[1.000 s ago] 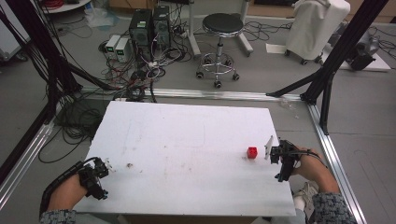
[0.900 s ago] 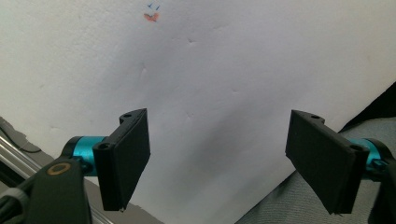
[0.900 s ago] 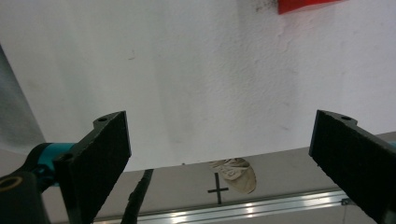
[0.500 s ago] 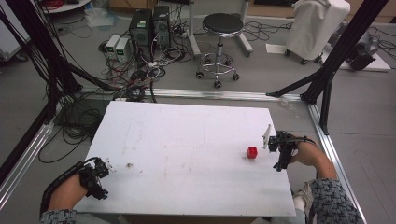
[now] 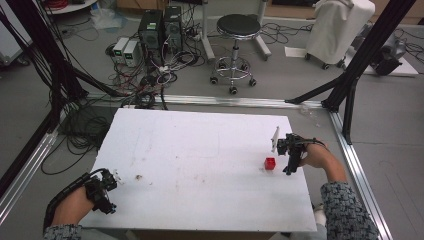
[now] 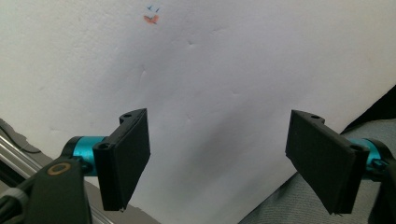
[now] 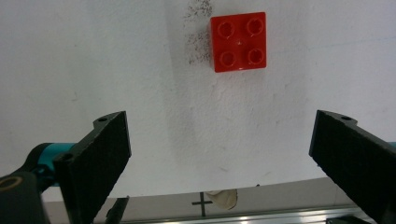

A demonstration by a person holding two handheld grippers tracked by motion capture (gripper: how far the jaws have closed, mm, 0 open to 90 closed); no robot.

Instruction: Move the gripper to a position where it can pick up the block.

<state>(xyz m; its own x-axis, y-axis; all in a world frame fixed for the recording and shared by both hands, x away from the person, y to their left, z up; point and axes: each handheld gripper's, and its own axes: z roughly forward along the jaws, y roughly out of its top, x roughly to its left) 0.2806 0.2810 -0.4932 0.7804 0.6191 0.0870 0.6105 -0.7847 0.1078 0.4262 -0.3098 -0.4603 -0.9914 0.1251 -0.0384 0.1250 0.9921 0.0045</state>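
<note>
Right gripper view: small red four-stud plastic brick lies ahead of the right gripper, whose jaws stand spread wide and empty. Left gripper, likewise released, rests well apart from the brick.

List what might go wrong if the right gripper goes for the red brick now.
1. The small red four-stud plastic brick lies ahead of the open right gripper, not between its jaws; closing early would likely grab nothing.
2. It sits loose on the white foam table, so a jaw touching first may shove it.
3. It lies near the table's right edge, so a push that way might send it off.
</note>
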